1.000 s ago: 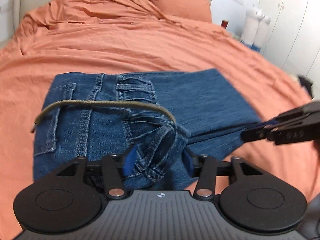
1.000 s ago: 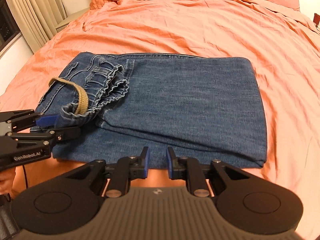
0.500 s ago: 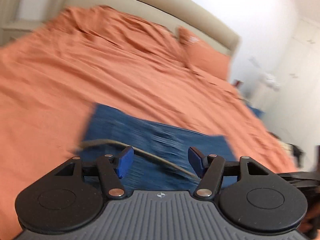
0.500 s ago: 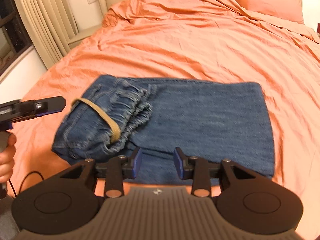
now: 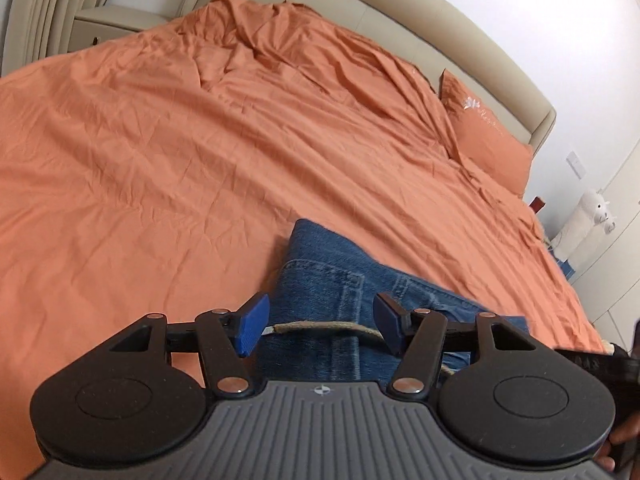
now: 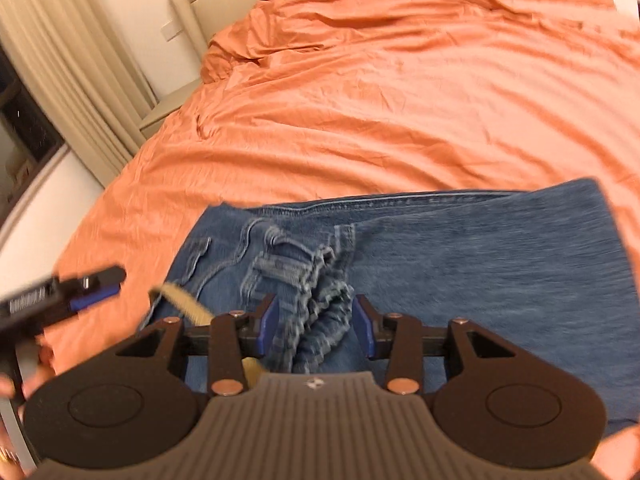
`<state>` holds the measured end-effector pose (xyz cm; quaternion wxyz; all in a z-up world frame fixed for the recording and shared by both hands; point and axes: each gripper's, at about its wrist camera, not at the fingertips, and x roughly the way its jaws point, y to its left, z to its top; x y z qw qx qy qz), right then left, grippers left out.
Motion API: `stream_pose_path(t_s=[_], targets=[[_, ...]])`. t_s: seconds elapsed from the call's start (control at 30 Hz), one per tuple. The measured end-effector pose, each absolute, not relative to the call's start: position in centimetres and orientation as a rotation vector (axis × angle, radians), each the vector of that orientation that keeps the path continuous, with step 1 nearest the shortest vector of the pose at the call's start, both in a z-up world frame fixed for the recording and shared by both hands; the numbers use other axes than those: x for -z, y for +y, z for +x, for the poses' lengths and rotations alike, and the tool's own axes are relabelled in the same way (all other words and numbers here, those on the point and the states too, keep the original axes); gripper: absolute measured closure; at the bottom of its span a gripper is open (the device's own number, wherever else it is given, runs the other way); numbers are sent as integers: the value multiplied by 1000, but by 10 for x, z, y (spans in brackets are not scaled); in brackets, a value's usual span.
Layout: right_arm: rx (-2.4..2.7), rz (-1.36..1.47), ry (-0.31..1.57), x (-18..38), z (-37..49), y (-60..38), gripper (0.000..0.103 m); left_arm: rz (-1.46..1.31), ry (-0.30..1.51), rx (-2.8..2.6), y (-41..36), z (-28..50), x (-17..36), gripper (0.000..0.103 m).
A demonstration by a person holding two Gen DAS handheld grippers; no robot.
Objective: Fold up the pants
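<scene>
- Folded blue jeans [image 6: 460, 256] flat on orange bedding [image 6: 400, 100], lower centre to right edge of right wrist frame; in left wrist frame only a corner of them visible, lower centre.
- Bunched waistband [image 6: 308, 280] with frayed, gathered denim at lower centre of right wrist frame, running down between the right gripper's pads.
- Tan belt [image 5: 328, 327] lying across the denim, spanning the gap between the left gripper's blue pads in left wrist frame; in right wrist frame seen at lower left, partly behind the gripper body.
- Left gripper [image 5: 320, 330]: jaws spread wide, just been closing slightly; belt and denim in the gap, pads not pressing on either as far as visible.
- Right gripper [image 6: 316, 330]: jaws partly spread, just been opening; waistband folds between the pads, no visible pinch, though that frame is motion-blurred.
- Left gripper also visible at left edge of right wrist frame, over the bedding, just beside the jeans' left edge.
- Pillow [image 5: 488, 140] at upper right of left wrist frame, against beige headboard [image 5: 400, 12].
- Curtains [image 6: 72, 80] at upper left of right wrist frame.
- Part of a hand [image 5: 624, 436] at lower right edge of left wrist frame.
</scene>
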<state>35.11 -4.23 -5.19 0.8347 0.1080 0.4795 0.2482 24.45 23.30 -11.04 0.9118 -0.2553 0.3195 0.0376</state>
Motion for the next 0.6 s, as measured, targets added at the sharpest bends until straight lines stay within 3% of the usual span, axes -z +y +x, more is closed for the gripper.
stream_pose_path(t_s=[0.33,0.37,0.6], targets=[[-512,598,1157,109,384,-58,63,-502,703,-47,226,263,130,34],[-518,616,1148,107,385,-58,67,-499,709,-48,226,264,132,34],[-506,497,1093,97,402,-36,63,-510,699,-43,224,261,128,34]])
